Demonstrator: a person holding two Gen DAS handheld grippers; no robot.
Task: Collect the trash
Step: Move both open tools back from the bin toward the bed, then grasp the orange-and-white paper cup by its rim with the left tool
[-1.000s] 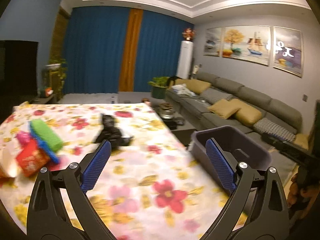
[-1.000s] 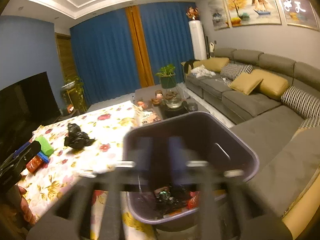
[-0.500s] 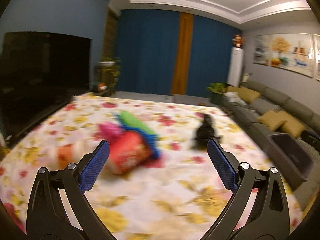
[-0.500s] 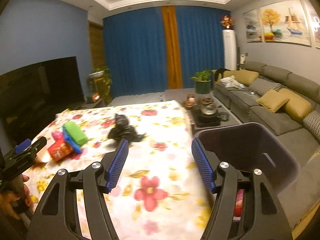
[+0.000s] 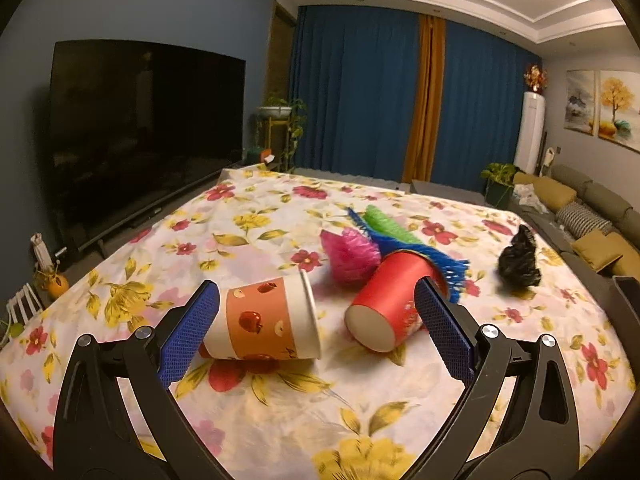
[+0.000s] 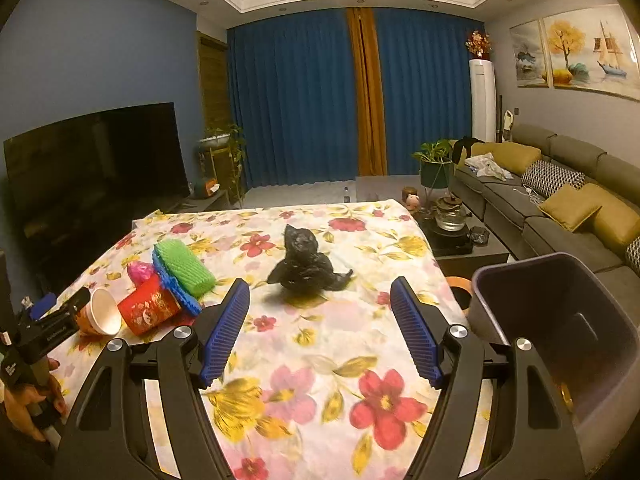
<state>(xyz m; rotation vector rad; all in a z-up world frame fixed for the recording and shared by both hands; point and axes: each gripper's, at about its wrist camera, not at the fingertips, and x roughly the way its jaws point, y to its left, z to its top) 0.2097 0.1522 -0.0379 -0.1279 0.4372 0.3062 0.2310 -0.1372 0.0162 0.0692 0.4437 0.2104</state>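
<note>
On the flowered tablecloth (image 5: 280, 408) lie a white-and-orange paper cup (image 5: 264, 322) and a red paper cup (image 5: 394, 304), both on their sides. Behind them are pink (image 5: 350, 254), blue (image 5: 416, 252) and green (image 5: 386, 226) foam nets, with a crumpled black bag (image 5: 518, 260) to the right. My left gripper (image 5: 318, 332) is open and empty, just in front of the two cups. My right gripper (image 6: 320, 328) is open and empty, facing the black bag (image 6: 306, 266). The purple bin (image 6: 560, 320) stands at the table's right edge.
A TV (image 5: 136, 128) stands on the left. A grey sofa (image 6: 560, 200) with cushions and a low tea table (image 6: 460, 236) are to the right. Blue curtains hang at the back. The left gripper and hand show at the left of the right wrist view (image 6: 40, 340).
Both grippers have swung left from the bin toward the table. The left one now faces the cups close up; the right one faces the black bag.
</note>
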